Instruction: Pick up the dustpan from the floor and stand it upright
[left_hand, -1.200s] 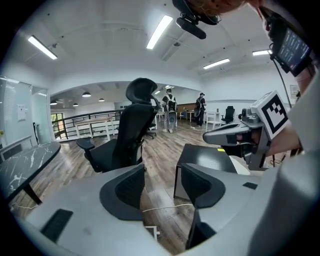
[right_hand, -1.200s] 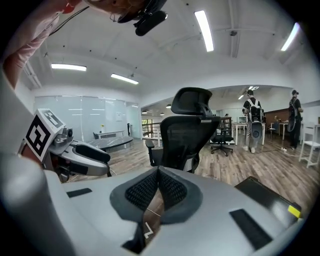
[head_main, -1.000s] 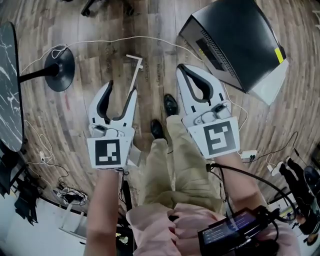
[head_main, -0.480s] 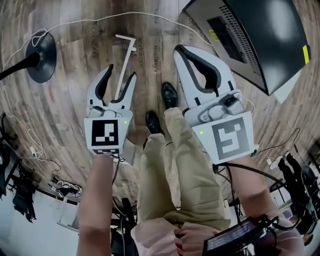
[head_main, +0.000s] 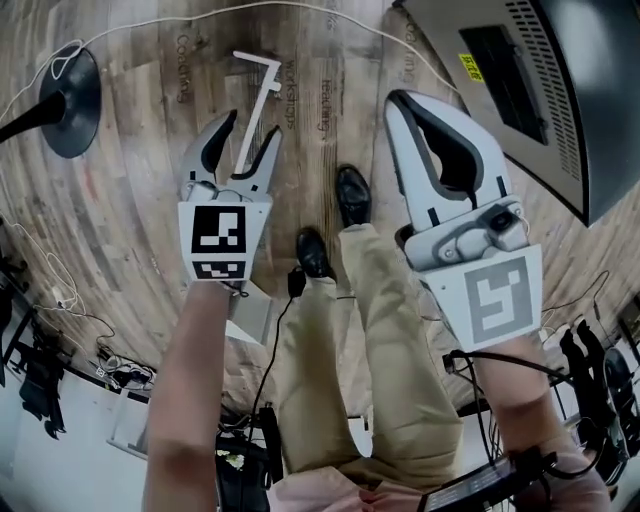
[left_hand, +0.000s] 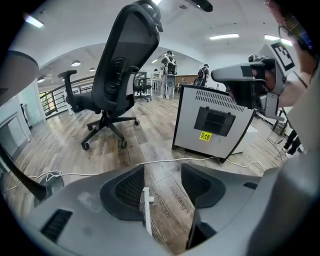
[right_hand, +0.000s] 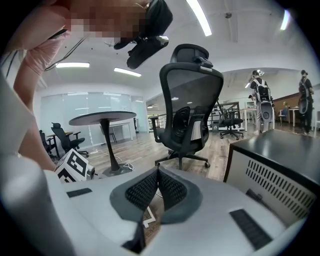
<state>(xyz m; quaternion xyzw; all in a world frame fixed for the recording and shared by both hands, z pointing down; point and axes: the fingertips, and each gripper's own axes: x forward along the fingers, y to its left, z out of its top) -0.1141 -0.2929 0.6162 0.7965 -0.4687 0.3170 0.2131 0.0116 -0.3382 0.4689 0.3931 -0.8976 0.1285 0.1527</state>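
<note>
Left gripper (head_main: 247, 130): my fingers are released, jaws standing well apart. In the left gripper view the white handle of the dustpan (head_main: 256, 112) shows in the gap, closer to my left jaw. I cannot tell whether either pad touches it, and nothing is clamped.

Right gripper (head_main: 404, 104): my fingers are clenched, the ribbed pads meeting at the tips with nothing between them. It is held off to the right, apart from the dustpan.

Dustpan: lying flat on the floor (head_main: 140, 210), its handle running away from me to a short crossbar at the far end. The near end passes under my left gripper and is hidden there.

Surface: wood-look planks in mixed brown tones, with some faint lettering near the handle. A white cable (left_hand: 165, 161) trails across the floor beyond the handle. My two black shoes (head_main: 352, 195) stand just right of the dustpan.

Room: open office.
- A grey cabinet (left_hand: 215, 122) with a black top and a yellow label stands to the right.
- A black mesh office chair (left_hand: 125, 65) stands ahead.
- A round black base (head_main: 72, 88) sits on the floor to the left.
- A round pedestal table (right_hand: 102, 119) stands further back, with people beyond.
</note>
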